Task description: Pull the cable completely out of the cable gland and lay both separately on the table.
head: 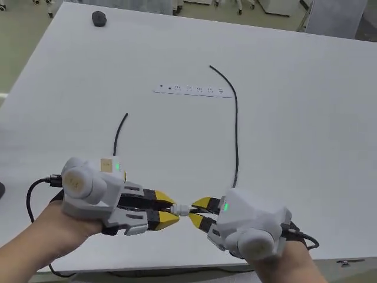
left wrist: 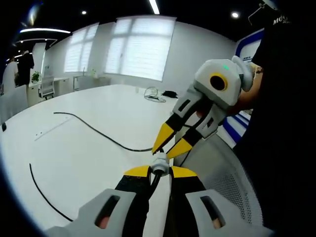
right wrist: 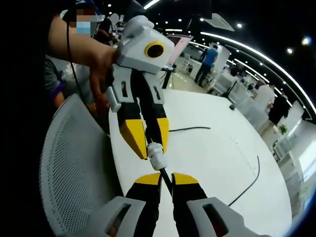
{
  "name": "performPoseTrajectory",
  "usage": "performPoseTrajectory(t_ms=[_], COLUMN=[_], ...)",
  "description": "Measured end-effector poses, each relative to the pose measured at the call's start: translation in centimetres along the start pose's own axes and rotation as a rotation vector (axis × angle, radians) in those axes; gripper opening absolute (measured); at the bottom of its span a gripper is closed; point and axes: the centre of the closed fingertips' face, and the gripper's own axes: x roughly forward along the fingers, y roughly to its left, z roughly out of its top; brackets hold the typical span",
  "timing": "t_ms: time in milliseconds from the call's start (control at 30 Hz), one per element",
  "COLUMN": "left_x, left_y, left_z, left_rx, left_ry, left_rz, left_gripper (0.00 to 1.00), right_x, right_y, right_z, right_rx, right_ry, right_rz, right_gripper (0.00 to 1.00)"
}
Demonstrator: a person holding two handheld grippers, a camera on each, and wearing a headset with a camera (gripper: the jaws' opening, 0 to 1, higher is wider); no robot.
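At the near edge of the white table (head: 306, 118), one white cable gland (head: 181, 209) hangs between two grippers. Its long axis runs left to right, cable end rightward. The left gripper (head: 170, 211) clamps the gland. The right gripper (head: 198, 213) pinches the long cable (head: 236, 130) just beside it. There are two black cables in all; the short cable (head: 119, 132) lies apart, near one power strip (head: 191, 90).

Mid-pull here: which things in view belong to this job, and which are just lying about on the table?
Job:
- cable gland, clamped in the left gripper
- black cable, gripped by the right gripper beside the gland

Lying about:
- power strip
- dark round object at the far edge
- short black cable near the left gripper; its link to the job is unclear
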Motion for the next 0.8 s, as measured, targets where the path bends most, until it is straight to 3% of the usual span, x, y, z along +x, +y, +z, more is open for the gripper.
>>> performPoseTrajectory(t_ms=[300, 800], left_x=[0.1, 0.3], left_y=[0.0, 0.3], left_z=[-0.1, -0.3], left_rx=[0.009, 0.019], left_ry=[0.010, 0.022], left_rz=[0.000, 0.015], left_gripper=[0.15, 0.15], right_x=[0.1, 0.5], right_y=[0.2, -0.3], right_z=[-0.2, -1.4], right_rx=[0.006, 0.116], right_ry=[-0.007, 0.001], right_rz=[0.000, -0.005], right_gripper=[0.00, 0.00])
